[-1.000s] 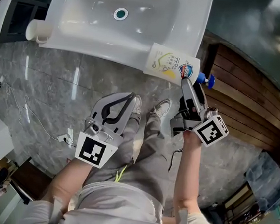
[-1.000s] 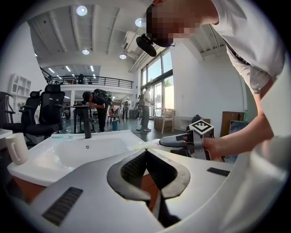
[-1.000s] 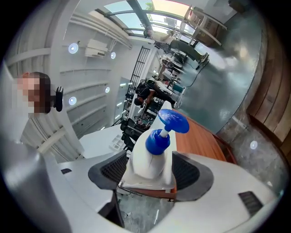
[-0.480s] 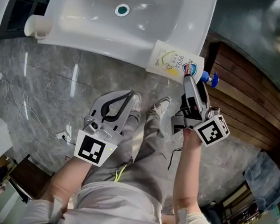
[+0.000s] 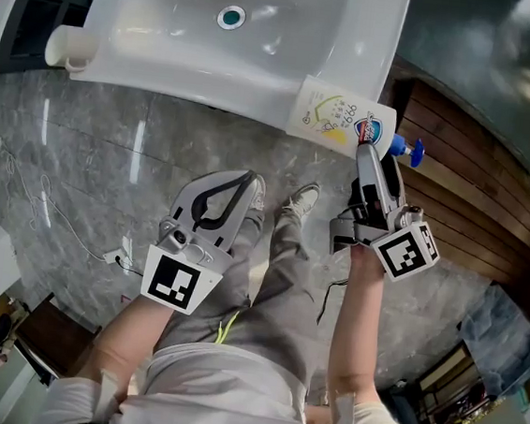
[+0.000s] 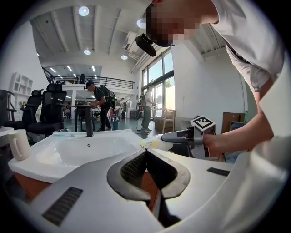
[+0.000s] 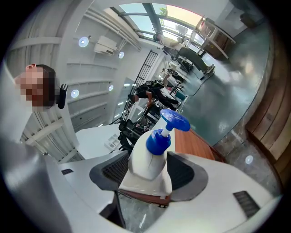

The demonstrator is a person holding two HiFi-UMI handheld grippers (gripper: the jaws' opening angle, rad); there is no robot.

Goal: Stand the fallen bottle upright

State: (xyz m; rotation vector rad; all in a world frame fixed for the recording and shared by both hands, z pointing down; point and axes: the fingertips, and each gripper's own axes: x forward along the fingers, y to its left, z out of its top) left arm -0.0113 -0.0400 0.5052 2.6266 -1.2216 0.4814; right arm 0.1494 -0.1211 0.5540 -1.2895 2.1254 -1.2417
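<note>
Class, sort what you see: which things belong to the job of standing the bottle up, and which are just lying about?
Belong to the job:
- bottle, on its side at the sink's corner
- right gripper, jaws closed on the bottle's neck
- sink, its rim bears the bottle

Just about:
- cup
- floor cables
- left gripper, jaws shut, empty
</note>
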